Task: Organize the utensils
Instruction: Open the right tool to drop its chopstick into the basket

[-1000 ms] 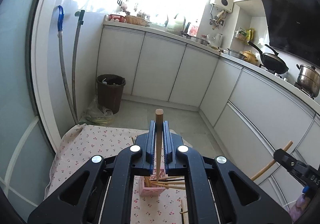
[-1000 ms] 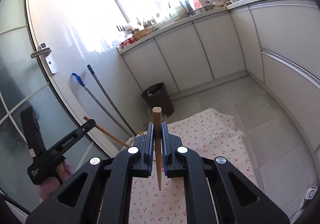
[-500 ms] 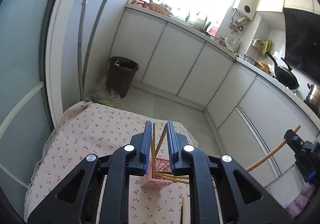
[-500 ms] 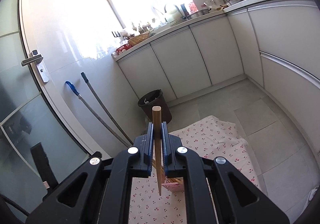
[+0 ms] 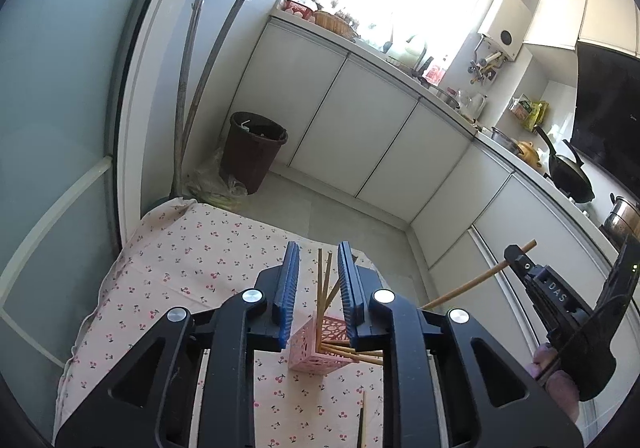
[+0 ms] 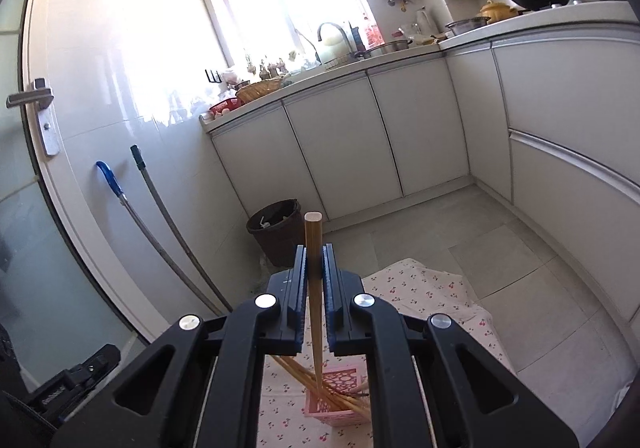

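Observation:
A pink perforated holder point(image 5: 320, 348) stands on the cherry-print tablecloth point(image 5: 192, 260), with several wooden chopsticks point(image 5: 325, 280) leaning in it. My left gripper point(image 5: 318, 280) hangs above the holder, jaws apart and empty. My right gripper point(image 6: 314, 272) is shut on a single chopstick point(image 6: 313, 248), held upright with its tip just above the holder point(image 6: 340, 396). The right gripper also shows in the left wrist view point(image 5: 516, 254), at the right, with the chopstick slanting down toward the holder.
A loose chopstick point(image 5: 362, 424) lies on the cloth in front of the holder. A dark bin point(image 5: 256, 148) and two mop handles point(image 5: 188, 88) stand by the wall. White cabinets point(image 6: 360, 140) line the far side and the right.
My left gripper has opened and let its chopstick drop into the holder. My right gripper has carried its chopstick over the holder.

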Tool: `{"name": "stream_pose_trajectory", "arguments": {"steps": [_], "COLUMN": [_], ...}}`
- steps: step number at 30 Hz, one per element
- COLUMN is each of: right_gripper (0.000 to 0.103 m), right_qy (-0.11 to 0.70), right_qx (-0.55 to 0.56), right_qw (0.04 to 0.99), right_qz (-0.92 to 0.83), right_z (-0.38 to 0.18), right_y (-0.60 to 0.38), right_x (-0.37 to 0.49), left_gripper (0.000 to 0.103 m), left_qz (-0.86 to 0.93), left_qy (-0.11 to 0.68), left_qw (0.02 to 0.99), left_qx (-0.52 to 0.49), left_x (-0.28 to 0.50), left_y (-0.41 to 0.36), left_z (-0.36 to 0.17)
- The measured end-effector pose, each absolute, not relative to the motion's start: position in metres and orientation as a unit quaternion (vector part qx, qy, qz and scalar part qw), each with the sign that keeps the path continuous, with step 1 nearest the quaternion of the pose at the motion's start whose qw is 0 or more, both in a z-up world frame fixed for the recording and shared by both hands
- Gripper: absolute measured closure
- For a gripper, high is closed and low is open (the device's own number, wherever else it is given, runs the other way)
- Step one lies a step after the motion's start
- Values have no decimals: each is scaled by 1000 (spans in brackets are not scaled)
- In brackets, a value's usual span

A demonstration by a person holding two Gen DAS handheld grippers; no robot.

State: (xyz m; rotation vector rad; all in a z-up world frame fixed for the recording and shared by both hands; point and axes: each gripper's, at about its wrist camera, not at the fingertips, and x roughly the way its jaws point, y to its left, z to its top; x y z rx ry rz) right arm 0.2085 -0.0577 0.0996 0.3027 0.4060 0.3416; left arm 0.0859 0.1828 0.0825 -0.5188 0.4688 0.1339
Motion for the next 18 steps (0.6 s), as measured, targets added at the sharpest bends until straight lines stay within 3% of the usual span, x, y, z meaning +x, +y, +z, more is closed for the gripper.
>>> {"name": "stream_pose_trajectory", "arguments": {"steps": [5,7,9,18], "right_gripper": [88,66,55,50], "right_qy": [232,232,223,216], "right_qx": [139,128,129,107], "right_qw": [938,937,938,946], "right_qz": [217,228,233,214], "right_z": [71,74,82,99], "right_y": [-36,-30,-33,-53], "right_x": [219,211,198,160], "left_gripper": [80,78,75,64], "left_qz": [80,77,80,83], "left_qy": [249,254,255,253], "left_qw": [936,937,938,945], "left_qx": [-235,-229,-219,-188], "left_x": [93,93,90,73], "left_y": [180,177,173,152], "left_z": [72,71,70,76]}}
